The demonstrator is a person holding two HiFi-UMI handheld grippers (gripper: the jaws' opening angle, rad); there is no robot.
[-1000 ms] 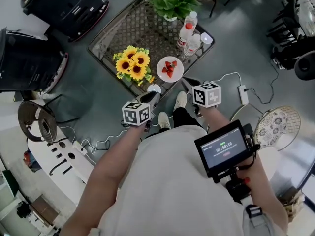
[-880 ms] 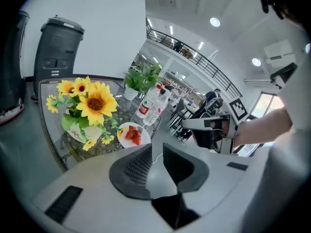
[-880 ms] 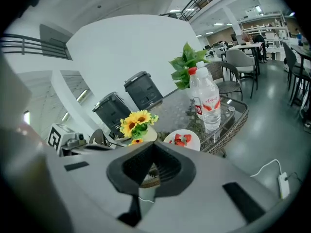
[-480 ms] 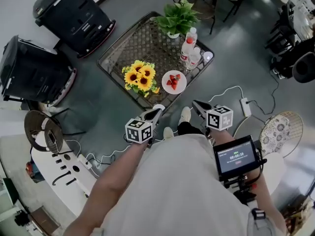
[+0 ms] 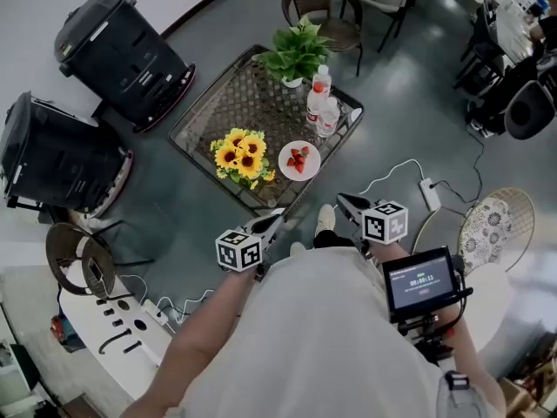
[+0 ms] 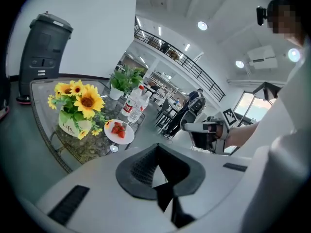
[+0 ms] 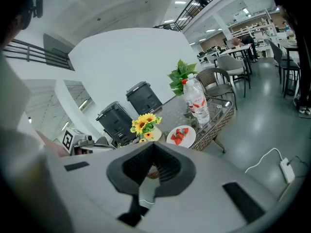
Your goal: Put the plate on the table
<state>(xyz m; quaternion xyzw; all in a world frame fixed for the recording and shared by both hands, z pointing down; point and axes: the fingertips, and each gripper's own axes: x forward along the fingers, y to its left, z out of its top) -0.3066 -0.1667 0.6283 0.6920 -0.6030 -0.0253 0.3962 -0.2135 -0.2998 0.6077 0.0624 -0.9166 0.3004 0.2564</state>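
Well ahead of the closed left gripper and right gripper, the plate rests on the table.

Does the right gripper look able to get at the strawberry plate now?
Probably yes, after a forward reach: the right gripper hangs short of the table, the plate sits at the near edge, and nothing stands between.

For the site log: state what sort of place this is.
Probably a café-style lounge: a table with sunflowers, a plate of strawberries and water bottles, and a wicker chair beside it.
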